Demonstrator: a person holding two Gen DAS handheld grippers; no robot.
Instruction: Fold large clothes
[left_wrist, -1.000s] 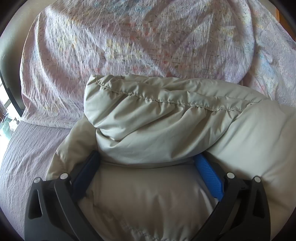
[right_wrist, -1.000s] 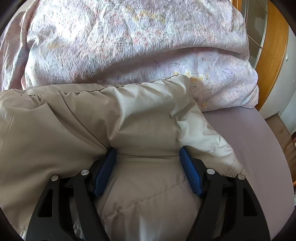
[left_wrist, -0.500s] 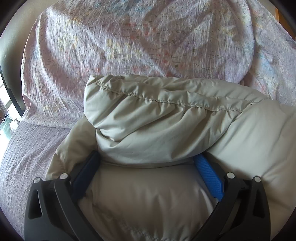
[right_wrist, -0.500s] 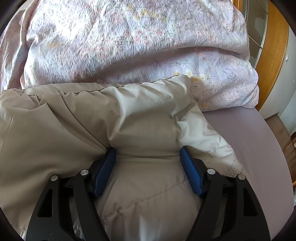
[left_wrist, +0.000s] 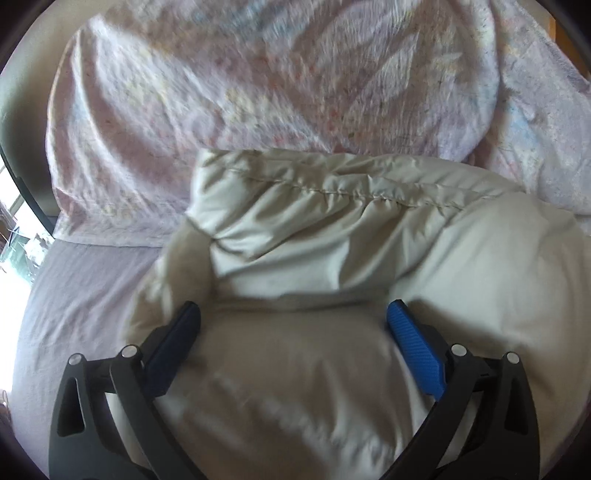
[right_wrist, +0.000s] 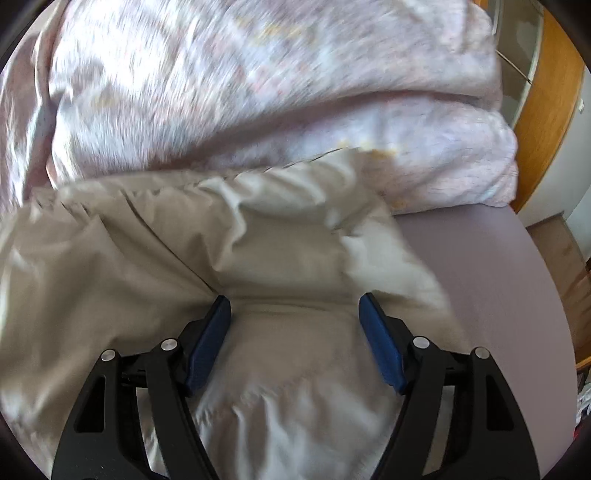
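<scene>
The puffy beige quilted jacket (left_wrist: 332, 236) lies bunched on the bed, on a lilac fitted sheet (left_wrist: 81, 295), its far edge against a heap of pale floral bedding (left_wrist: 258, 85). The left gripper (left_wrist: 293, 314) has its jaws spread wide around a thick padded roll of the jacket; the right gripper (right_wrist: 294, 306), seen in the right wrist view, likewise straddles a fat fold, blue pads against the fabric on both sides. Whether either truly clamps it I cannot tell. The slick, springy padding could slide out of such wide jaws when lifted, or the fold could spring open, and the far edge could snag the bedding.
</scene>
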